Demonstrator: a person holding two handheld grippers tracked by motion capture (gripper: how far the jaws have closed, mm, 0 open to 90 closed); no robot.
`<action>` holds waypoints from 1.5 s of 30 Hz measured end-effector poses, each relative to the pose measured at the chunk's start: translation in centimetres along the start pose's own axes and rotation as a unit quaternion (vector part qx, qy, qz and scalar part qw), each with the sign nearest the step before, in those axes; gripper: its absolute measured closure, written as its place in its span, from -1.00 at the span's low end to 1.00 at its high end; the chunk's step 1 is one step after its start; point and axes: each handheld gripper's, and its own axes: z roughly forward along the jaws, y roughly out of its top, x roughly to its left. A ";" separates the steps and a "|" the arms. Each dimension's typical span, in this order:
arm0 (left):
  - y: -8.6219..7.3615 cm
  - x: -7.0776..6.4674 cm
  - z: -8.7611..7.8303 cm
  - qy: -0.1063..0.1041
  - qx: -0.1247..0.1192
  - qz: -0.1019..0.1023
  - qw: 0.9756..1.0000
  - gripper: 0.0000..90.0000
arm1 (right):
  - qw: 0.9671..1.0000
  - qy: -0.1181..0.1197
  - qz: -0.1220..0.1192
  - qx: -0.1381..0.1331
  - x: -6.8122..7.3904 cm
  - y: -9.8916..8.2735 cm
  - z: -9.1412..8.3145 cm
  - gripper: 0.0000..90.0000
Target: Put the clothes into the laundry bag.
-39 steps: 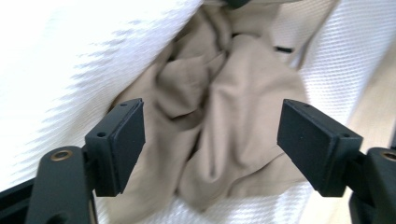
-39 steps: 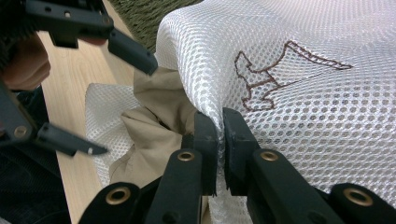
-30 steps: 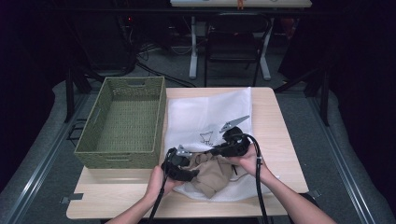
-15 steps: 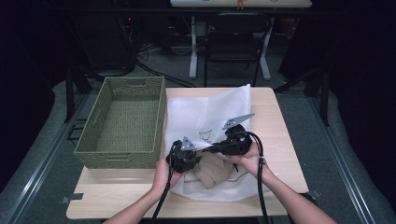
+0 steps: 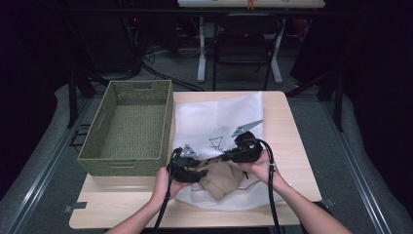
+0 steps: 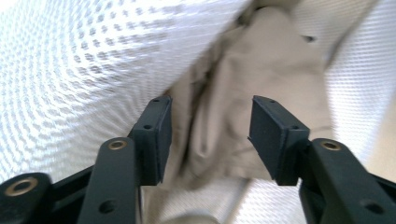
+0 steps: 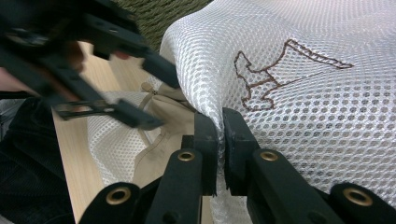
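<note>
A white mesh bag (image 5: 219, 117) with a brown stitched emblem lies on the table, its mouth toward the person. A beige cloth (image 5: 221, 178) sits bunched in that mouth. My right gripper (image 7: 220, 135) is shut on the bag's upper edge (image 7: 303, 116) and holds it lifted over the cloth (image 7: 159, 154). My left gripper (image 6: 208, 126) has just been opening; its jaws stand apart over the beige cloth (image 6: 261, 56) with no pad pressing on it, and mesh (image 6: 84, 70) lies to its left. In the high view the left gripper (image 5: 195, 173) is at the cloth's left side and the right gripper (image 5: 225, 157) just above it.
A green woven basket (image 5: 92, 146) with nothing inside stands on the left half of the wooden table (image 5: 292, 146), close beside the bag. Black cables trail from both grippers toward the front edge. Chair and desk legs stand beyond the table on the dark floor.
The left gripper has risen a little at the bag's mouth and its jaws now stand apart off the cloth. The right gripper has kept its hold on the mesh edge.
</note>
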 end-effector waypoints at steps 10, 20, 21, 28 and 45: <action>0.0 -3.1 0.0 -0.016 -0.001 0.032 0.999 -0.28 | 1.000 0.001 0.002 0.002 -0.1 0.1 0.0 0.91; -0.5 -4.5 4.4 -0.021 0.046 0.050 0.997 -0.57 | 1.000 0.004 0.005 0.006 -0.2 0.0 0.2 0.90; -0.5 -4.5 4.8 -0.022 0.051 0.051 0.997 -0.52 | 1.000 0.005 0.005 0.007 -0.2 0.0 0.3 0.90; -0.9 -3.9 5.5 -0.012 0.046 0.041 0.998 0.13 | 1.000 0.005 0.005 0.010 0.1 0.0 0.3 0.91; 0.2 -2.3 4.6 0.025 0.000 0.043 0.999 0.92 | 1.000 0.018 0.011 -0.011 0.6 0.5 -0.2 0.91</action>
